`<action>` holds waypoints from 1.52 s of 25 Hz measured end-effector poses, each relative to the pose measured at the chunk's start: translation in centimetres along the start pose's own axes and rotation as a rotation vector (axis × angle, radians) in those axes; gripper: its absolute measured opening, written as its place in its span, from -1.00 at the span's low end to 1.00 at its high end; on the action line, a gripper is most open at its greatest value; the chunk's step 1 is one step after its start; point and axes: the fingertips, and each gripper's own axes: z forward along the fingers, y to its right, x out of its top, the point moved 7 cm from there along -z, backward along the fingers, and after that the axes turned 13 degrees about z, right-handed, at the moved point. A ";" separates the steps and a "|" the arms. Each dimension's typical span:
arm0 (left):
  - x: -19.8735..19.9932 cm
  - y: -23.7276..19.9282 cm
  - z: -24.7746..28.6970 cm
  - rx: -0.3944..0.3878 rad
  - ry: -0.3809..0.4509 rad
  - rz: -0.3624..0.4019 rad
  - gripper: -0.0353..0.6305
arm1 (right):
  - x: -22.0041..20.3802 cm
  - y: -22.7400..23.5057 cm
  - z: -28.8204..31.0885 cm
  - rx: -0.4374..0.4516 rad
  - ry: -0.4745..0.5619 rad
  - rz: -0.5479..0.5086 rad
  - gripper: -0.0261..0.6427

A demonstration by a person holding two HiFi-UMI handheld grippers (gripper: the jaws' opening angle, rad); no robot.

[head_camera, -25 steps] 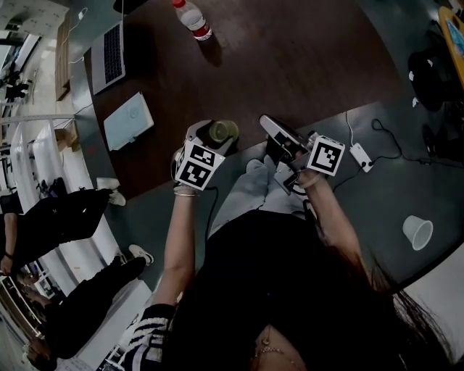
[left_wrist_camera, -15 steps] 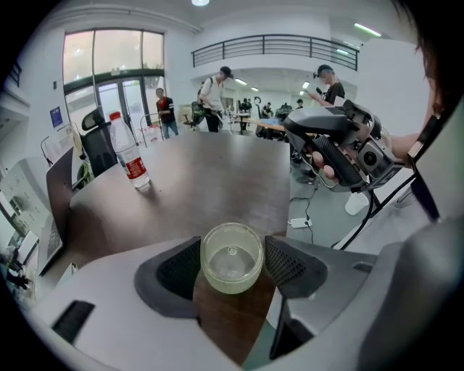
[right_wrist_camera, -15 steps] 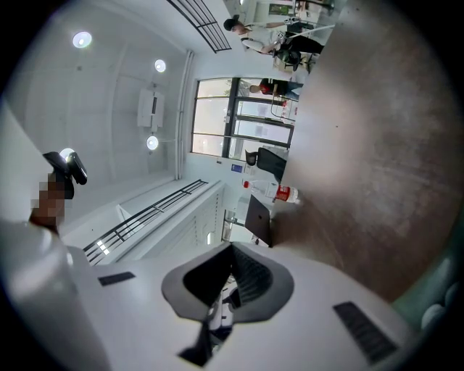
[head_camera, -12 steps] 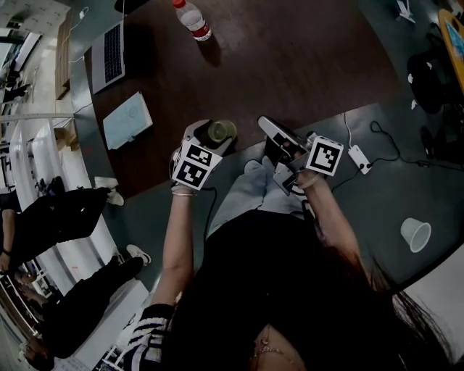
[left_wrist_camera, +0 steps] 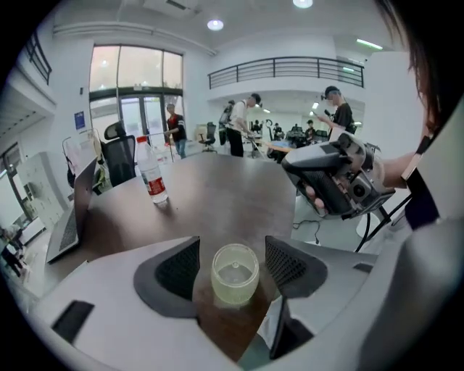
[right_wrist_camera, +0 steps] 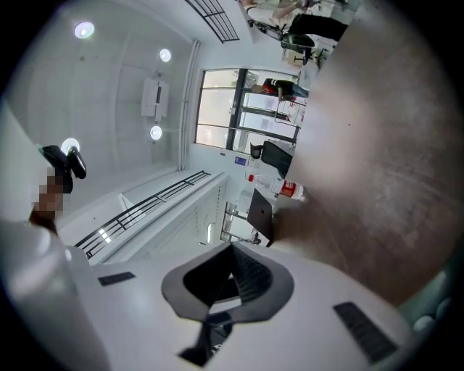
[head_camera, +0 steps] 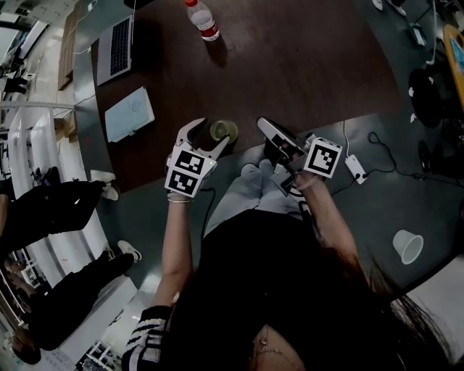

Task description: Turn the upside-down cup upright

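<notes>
— Where's the cup (left_wrist_camera: 235, 274)?
— Upright on the bench (left_wrist_camera: 225, 192), low centre of the left gripper view, between the parted jaws of my left hand-held gripper (left_wrist_camera: 232, 255), untouched.
— And the other?
— My right hand-held gripper (right_wrist_camera: 232, 255) is closed, empty.

Translucent plastic cup (left_wrist_camera: 235, 275), wooden table (left_wrist_camera: 225, 190)

Dark brown wooden table (head_camera: 290, 65), curved near edge. Four things on it, well apart. Yellowish clear cup (head_camera: 223, 130) stands at the near edge. Water bottle (head_camera: 202, 19), red label, lies by the far edge. Open laptop (head_camera: 116, 47) sits at the far left corner, and a flat white pad (head_camera: 129, 114) lies along the left edge, nearer.
</notes>
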 end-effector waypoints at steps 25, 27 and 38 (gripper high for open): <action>2.5 2.5 -11.5 0.428 0.479 -0.392 -0.89 | -1.3 -5.6 2.7 -0.140 -0.228 -0.620 -0.87; 2.3 2.5 -11.7 0.428 0.483 -0.403 -0.89 | -1.4 -5.9 2.9 -0.148 -0.237 -0.646 -0.87; 2.0 2.2 -11.5 0.399 0.467 -0.462 -0.89 | -2.0 -5.7 3.2 -0.178 -0.256 -0.640 -0.87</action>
